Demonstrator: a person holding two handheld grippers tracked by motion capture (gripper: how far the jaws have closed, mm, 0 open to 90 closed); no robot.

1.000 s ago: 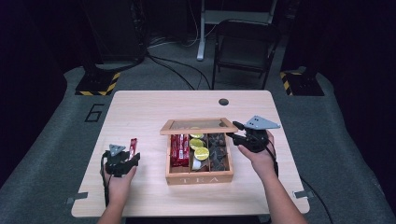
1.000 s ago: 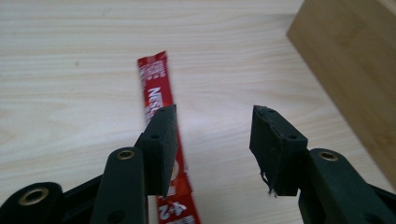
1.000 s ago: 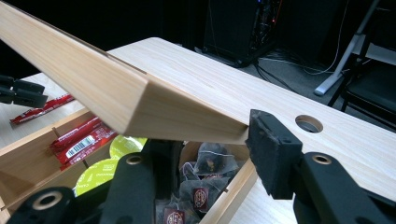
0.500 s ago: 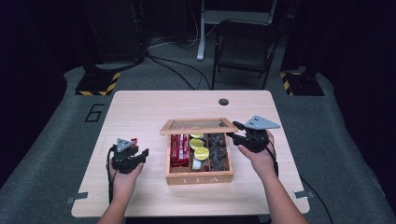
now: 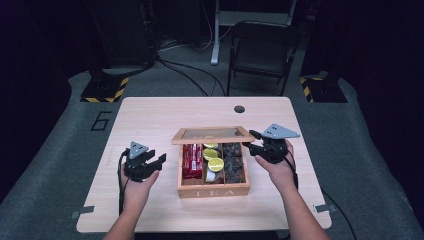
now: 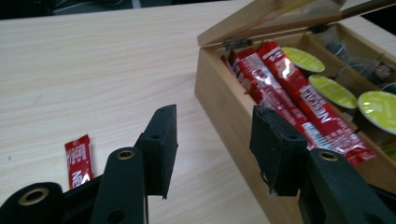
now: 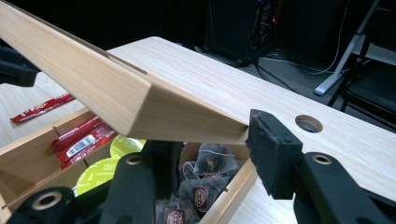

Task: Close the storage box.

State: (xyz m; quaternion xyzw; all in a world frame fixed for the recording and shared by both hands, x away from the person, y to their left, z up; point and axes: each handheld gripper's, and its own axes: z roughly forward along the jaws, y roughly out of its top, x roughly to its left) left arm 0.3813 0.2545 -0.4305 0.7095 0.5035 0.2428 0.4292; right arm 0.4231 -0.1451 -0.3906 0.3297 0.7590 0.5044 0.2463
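Note:
A wooden tea box (image 5: 212,191) stands mid-table with its glass-paned lid (image 5: 212,134) raised. Inside lie red packets (image 5: 190,160), lime-green pods (image 5: 216,162) and dark tea bags (image 5: 233,162). My right gripper (image 5: 252,141) is at the box's right side, shut on the lid's edge (image 7: 93,79), which lies between its jaws (image 7: 212,140). My left gripper (image 5: 156,159) hovers left of the box, open and empty (image 6: 212,140), facing the box wall (image 6: 224,102). A loose red packet (image 6: 78,158) lies flat on the table below it, also seen as the red packet (image 7: 42,108) beyond the box.
The light wooden table (image 5: 150,115) has a round cable hole (image 5: 239,109) near its far edge. A dark folding chair (image 5: 262,50) stands behind the table. Cables run across the grey floor. Bare tabletop lies left of and behind the box.
My left gripper has risen and drifted right toward the box, leaving the loose red packet on the table. The right gripper and the raised lid have not moved.

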